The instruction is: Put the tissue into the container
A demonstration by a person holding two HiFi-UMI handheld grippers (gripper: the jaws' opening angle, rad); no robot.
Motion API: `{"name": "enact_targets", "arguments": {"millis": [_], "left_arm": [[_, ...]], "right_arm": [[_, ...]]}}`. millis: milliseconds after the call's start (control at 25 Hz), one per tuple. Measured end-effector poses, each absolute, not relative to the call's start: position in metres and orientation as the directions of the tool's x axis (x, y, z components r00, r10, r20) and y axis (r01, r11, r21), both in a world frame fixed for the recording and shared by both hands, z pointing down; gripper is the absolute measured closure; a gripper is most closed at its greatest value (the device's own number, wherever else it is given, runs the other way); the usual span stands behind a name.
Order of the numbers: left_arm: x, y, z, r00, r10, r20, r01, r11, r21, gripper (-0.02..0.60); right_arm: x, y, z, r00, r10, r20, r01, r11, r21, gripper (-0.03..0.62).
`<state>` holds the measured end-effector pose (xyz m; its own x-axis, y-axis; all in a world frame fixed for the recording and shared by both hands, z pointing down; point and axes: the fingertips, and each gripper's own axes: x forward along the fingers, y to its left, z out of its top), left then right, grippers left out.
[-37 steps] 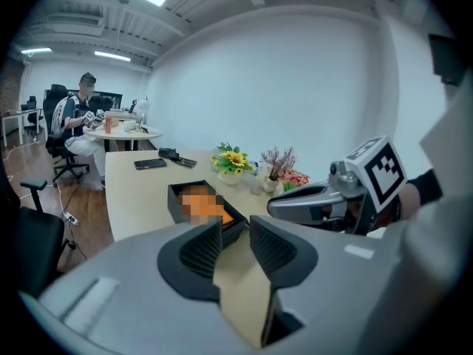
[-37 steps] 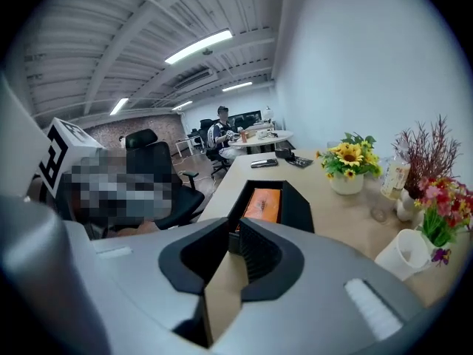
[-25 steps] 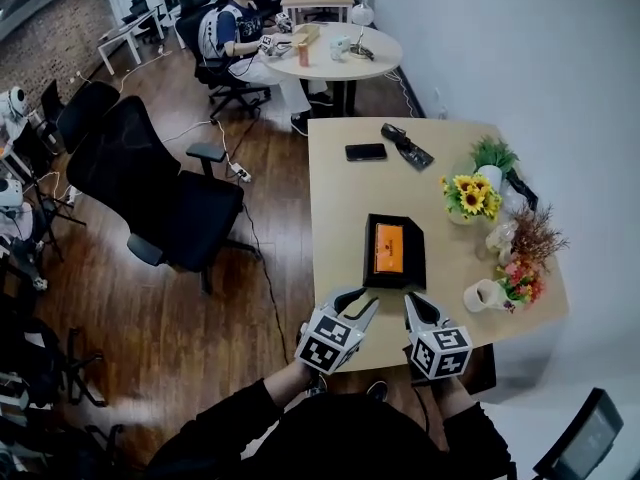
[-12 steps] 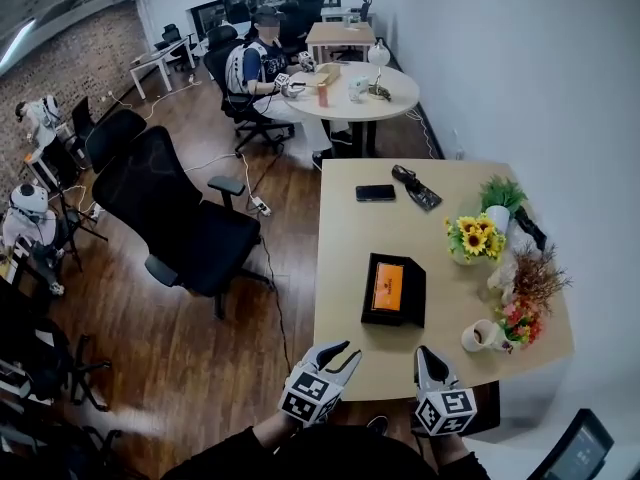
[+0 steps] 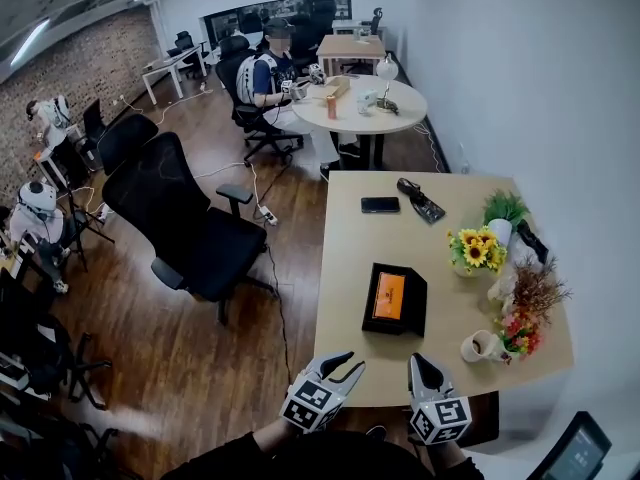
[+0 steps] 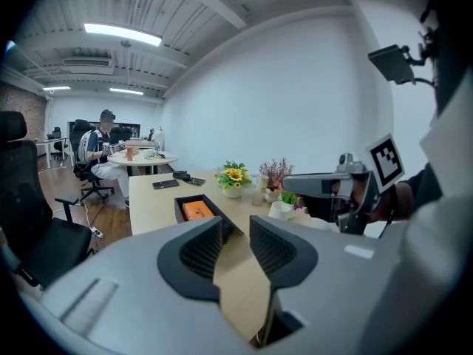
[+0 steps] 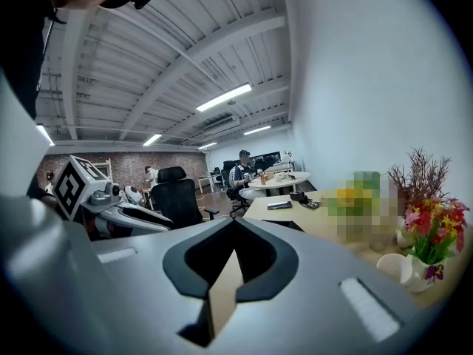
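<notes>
Both grippers have drawn back past the near table edge. Left gripper (image 5: 350, 362) has its jaws spread and empty; right gripper (image 5: 418, 361) has its jaws pressed together, empty. Ahead on the table (image 5: 350, 253) stands the container (image 5: 371, 299), well apart from both, with an orange pack (image 5: 389, 295) inside, perhaps the tissue.

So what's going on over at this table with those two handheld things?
A person stands at the near edge of the wooden table, holding a grasping tool in each hand. The left tool has its jaws apart, the right tool is shut, and both are empty. Farther along the table, an orange packet already lies inside the black container, which neither tool touches.
</notes>
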<state>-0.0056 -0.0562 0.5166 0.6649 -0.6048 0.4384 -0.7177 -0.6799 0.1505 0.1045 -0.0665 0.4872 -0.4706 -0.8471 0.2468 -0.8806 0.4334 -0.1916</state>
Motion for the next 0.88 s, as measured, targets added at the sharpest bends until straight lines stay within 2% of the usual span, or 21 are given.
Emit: {"name": "enact_targets", "arguments": {"millis": [880], "left_arm": [[-0.008,-0.049,0.528,0.666,-0.591,0.456,-0.717,-0.675,0.172,0.485]], "right_arm": [[0.103,-0.058,0.495,-0.466,-0.845,0.261,-0.883,0.429,-0.19,0.594]]}}
